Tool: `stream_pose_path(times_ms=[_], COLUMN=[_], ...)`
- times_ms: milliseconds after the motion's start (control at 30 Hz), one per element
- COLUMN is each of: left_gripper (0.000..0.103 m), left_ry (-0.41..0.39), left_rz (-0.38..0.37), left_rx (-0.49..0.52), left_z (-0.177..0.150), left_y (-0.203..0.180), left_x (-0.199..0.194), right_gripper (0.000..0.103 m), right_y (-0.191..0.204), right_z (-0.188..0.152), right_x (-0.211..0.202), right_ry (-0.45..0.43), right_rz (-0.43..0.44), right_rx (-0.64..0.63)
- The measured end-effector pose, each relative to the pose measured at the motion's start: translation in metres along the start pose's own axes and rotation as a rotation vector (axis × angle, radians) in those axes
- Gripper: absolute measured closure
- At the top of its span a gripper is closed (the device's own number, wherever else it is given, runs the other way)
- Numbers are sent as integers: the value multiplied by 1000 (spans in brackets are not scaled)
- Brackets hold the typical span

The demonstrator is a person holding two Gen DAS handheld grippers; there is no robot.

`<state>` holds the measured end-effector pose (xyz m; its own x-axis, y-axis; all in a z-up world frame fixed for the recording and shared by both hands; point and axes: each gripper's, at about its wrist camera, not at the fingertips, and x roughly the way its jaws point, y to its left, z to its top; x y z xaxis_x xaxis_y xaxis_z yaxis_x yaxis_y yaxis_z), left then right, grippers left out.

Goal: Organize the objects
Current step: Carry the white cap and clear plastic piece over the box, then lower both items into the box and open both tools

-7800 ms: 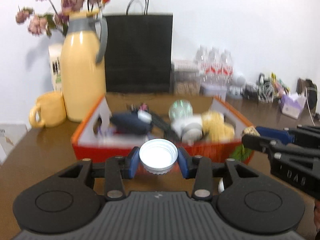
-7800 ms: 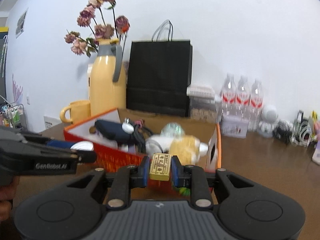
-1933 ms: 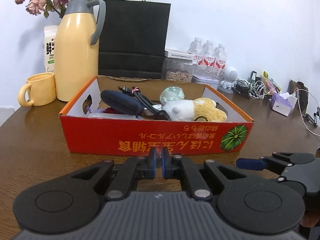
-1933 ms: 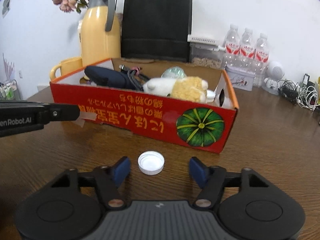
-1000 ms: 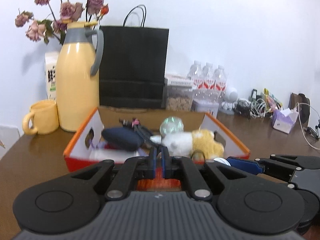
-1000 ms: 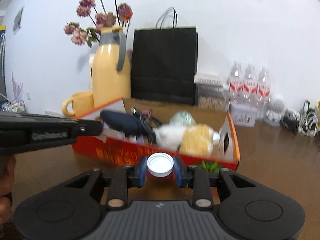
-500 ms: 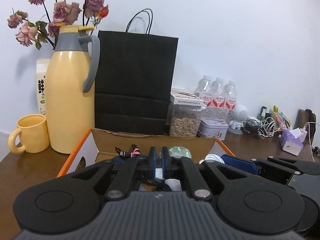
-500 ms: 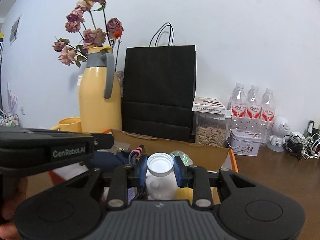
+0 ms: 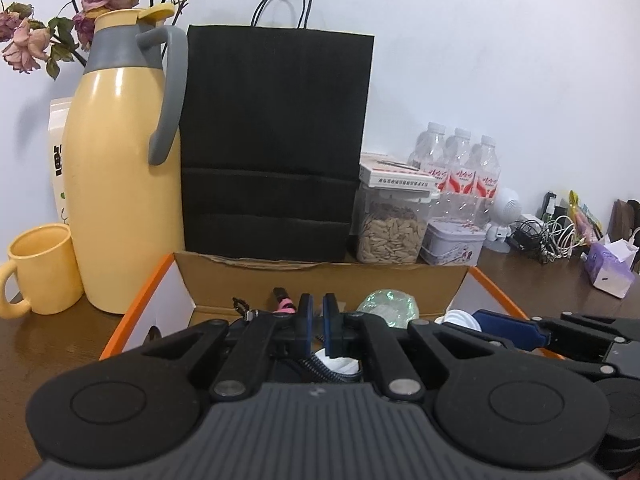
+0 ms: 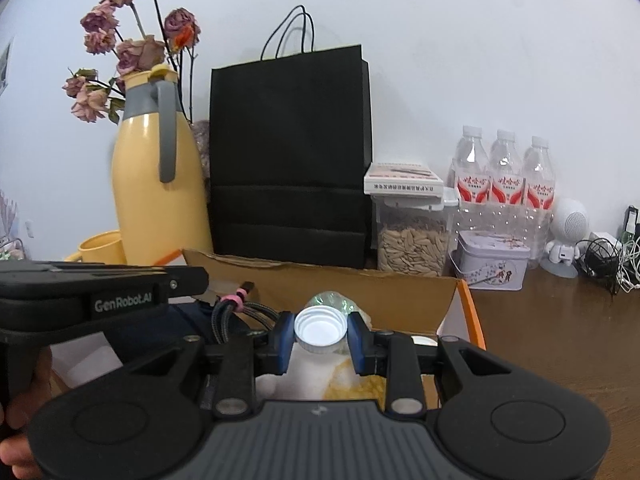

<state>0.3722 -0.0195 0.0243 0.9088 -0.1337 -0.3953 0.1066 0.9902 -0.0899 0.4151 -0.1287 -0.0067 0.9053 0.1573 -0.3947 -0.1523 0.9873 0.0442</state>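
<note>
R gripper [image 10: 321, 336] is clamped on a white bottle cap [image 10: 320, 329], open side facing the cam, blue pads pressing its rim from both sides. Cap hangs above the inside of the orange-edged cardboard box [image 10: 466, 308], over a white-and-yellow plush toy [image 10: 344, 384] lying in the box. Just behind the cap, a clear greenish ball [image 10: 332, 300]. To the cap's left in the box: a braided cable w/ pink band [image 10: 236, 304] and a dark navy pouch [image 10: 188, 324], partly hidden.

L gripper [image 9: 316, 320] has its fingers clenched together w/ nothing between them; it sits over the box too, pointing toward the back wall of the box [image 9: 320, 280]. From the L cam, the R gripper's blue fingertip and the cap [image 9: 460, 318] show at lower right, next to the greenish ball [image 9: 386, 304].

Behind the box, on the brown wooden table [image 10: 560, 328]: black paper bag [image 10: 288, 152], yellow thermos jug w/ grey handle [image 10: 156, 180], dried roses [image 10: 132, 48], yellow mug [image 9: 40, 268], clear jar of seeds [image 10: 412, 236], lilac tin [image 10: 492, 260], three water bottles [image 10: 506, 172]. Far right: white round gadget [image 10: 568, 232] and tangled cables [image 10: 608, 256]. A person's hand [image 10: 16, 416] grips the L gripper's handle at the R cam's left edge.
</note>
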Motion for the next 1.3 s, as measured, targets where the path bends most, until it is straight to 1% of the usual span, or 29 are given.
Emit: stream_pose_path(times_ms=[133, 167, 200, 233, 267, 300, 333, 367, 467, 533, 633, 900, 1100, 1300], left_gripper=[95, 88, 66, 49, 15, 0, 0, 0, 0, 0, 0, 0, 0, 0], left_ry=[-9, -9, -9, -14, -28, -49, -78, -102, -111, -111, -109, -88, -104, -90], left_rz=[15, 23, 28, 34, 51, 74, 105, 121, 105, 109, 112, 117, 86, 92], left_rx=[0, 0, 1, 0, -4, -4, 4, 21, 24, 23, 20, 4, 3, -7], left_z=[0, 0, 0, 0, 0, 0, 0, 0, 2, 3, 3, 5, 5, -1], left_y=[0, 0, 0, 1, 1, 0, -2, -4, -5, -5, -4, 0, -1, 0], left_x=[-4, -5, -6, -7, -10, -13, -16, -20, -25, -26, -27, -29, -58, -100], right_gripper=[76, 75, 75, 73, 62, 53, 34, 19, 7, 3, 0, 0, 0, 0], right_y=[1, 2, 1, 1, -1, -2, -4, -4, -6, -6, -6, -6, 0, 10], right_z=[-2, -2, -2, -3, -3, -3, -3, -3, -1, -1, 0, 0, 3, -3], right_x=[-1, -2, -3, -5, -6, -8, -9, -11, -14, -15, -15, -16, -36, -73], right_ry=[6, 8, 9, 8, 8, 7, 1, -4, -17, -18, -15, -2, -25, -39], right_rz=[-3, -3, -2, -3, -4, -7, -11, -17, -16, -14, -12, -18, -20, -16], right_rx=[-3, -2, 1, 7, 13, 19, 24, 26, 34, 38, 38, 38, 24, 16])
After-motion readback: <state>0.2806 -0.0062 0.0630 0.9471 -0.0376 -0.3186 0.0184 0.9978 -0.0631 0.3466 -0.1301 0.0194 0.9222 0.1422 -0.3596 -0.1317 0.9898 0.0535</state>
